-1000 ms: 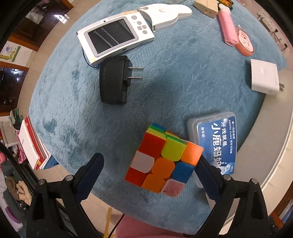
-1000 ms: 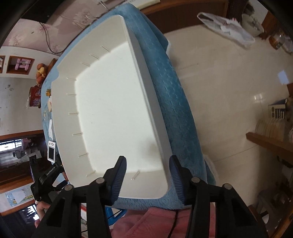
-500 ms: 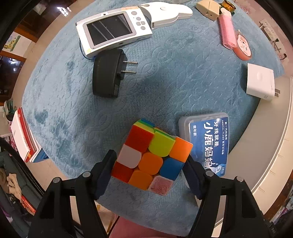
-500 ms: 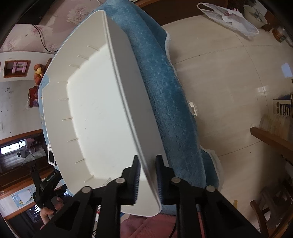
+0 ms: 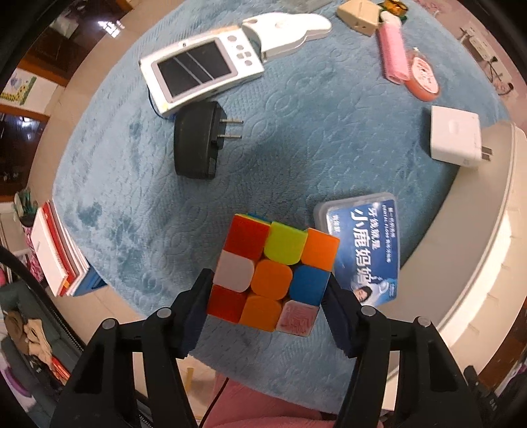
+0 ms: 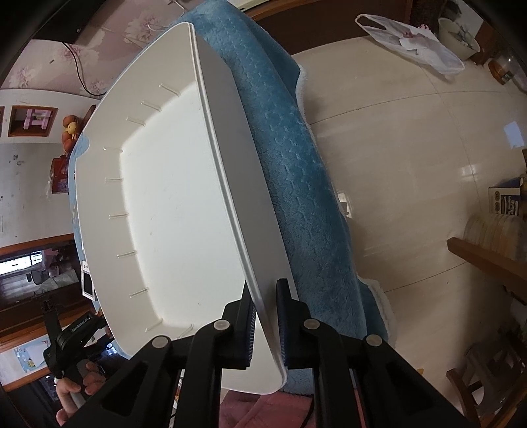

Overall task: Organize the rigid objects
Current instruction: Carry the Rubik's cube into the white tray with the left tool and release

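Note:
In the left wrist view my left gripper (image 5: 266,316) is shut on a multicoloured puzzle cube (image 5: 273,273), its pads against the cube's left and right sides, just above the blue mat. In the right wrist view my right gripper (image 6: 265,326) is shut on the near side wall of an empty white tray (image 6: 158,197), one finger inside and one outside the rim. The tray's edge also shows in the left wrist view (image 5: 494,237) at the right.
On the blue mat (image 5: 296,131) lie a black plug adapter (image 5: 197,145), a white screen device (image 5: 201,72), a white charger (image 5: 454,138), a blue floss box (image 5: 365,250), a pink item (image 5: 393,52) and a beige box (image 5: 359,16). Tiled floor (image 6: 411,131) lies right of the table.
My left gripper closed from wide open onto the cube and the cube now sits between its pads. My right gripper closed from open onto the tray's side wall.

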